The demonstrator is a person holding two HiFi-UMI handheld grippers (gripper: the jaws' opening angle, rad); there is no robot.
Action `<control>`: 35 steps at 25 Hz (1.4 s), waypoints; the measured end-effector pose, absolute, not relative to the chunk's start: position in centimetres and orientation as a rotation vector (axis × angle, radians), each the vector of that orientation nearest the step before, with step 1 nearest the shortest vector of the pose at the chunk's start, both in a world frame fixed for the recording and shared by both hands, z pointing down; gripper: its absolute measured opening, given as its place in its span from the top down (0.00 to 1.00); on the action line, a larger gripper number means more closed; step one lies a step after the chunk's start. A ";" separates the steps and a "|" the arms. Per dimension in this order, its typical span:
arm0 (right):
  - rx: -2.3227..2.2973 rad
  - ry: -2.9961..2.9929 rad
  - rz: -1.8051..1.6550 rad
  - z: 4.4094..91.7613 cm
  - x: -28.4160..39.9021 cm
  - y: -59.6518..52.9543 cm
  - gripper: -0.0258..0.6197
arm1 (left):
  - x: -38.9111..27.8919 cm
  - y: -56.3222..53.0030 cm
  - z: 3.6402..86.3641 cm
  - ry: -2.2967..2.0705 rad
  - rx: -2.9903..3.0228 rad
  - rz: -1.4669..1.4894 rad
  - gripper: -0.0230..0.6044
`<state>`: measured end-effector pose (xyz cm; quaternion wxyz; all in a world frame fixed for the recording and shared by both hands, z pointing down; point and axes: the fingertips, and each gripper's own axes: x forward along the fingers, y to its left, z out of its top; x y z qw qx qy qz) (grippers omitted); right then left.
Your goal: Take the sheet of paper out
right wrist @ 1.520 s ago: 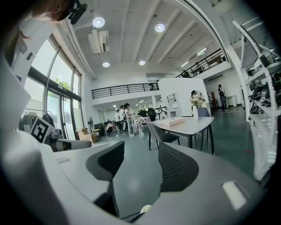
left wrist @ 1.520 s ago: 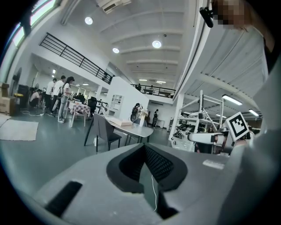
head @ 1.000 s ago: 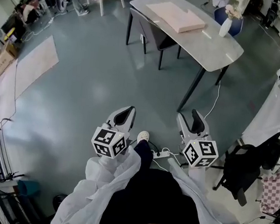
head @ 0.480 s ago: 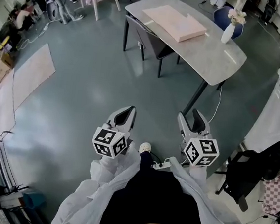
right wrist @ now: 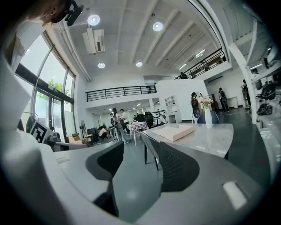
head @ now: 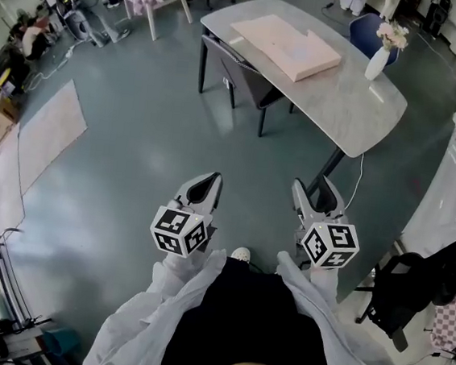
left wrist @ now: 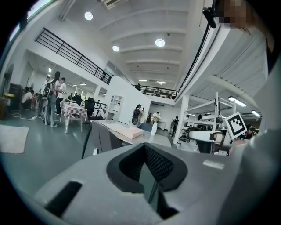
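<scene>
A flat pink box or pad point(head: 287, 46) lies on the grey oval table point(head: 357, 110) ahead of me; I cannot make out a separate sheet of paper. It also shows far off in the left gripper view as the pink box point(left wrist: 127, 130) and in the right gripper view as the pink box point(right wrist: 173, 132). My left gripper point(head: 207, 177) is held over the floor, well short of the table, its jaws together and empty point(left wrist: 147, 169). My right gripper point(head: 318, 185) hangs near the table's front leg, jaws apart with only floor between them point(right wrist: 140, 171).
A white vase of flowers point(head: 378, 60) stands on the table's right end. A dark chair point(head: 240, 65) is tucked under its left side. A black chair with clothing point(head: 411, 286) and a rack stand at the right. People sit and stand at tables at the far left point(head: 43, 12).
The table has come closer and lower in the head view as the person steps forward. Both grippers keep their pose and jaw states.
</scene>
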<state>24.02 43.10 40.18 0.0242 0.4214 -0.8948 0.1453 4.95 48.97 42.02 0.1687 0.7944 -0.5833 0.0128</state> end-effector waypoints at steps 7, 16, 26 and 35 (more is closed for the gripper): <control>1.305 -2.757 0.445 40.2 23.2 41.6 0.58 | 3.8 47.7 42.1 -1.639 2.262 0.040 0.96; 1.299 -2.726 0.474 41.4 23.4 41.2 0.58 | 3.6 47.6 43.8 -1.620 2.219 0.051 0.96; 1.264 -2.723 0.504 42.7 21.8 36.5 0.58 | 2.8 42.9 44.5 -1.615 2.216 0.072 0.96; 1.217 -2.734 0.535 43.2 19.4 28.4 0.58 | 0.5 34.8 44.6 -1.642 2.192 0.073 0.96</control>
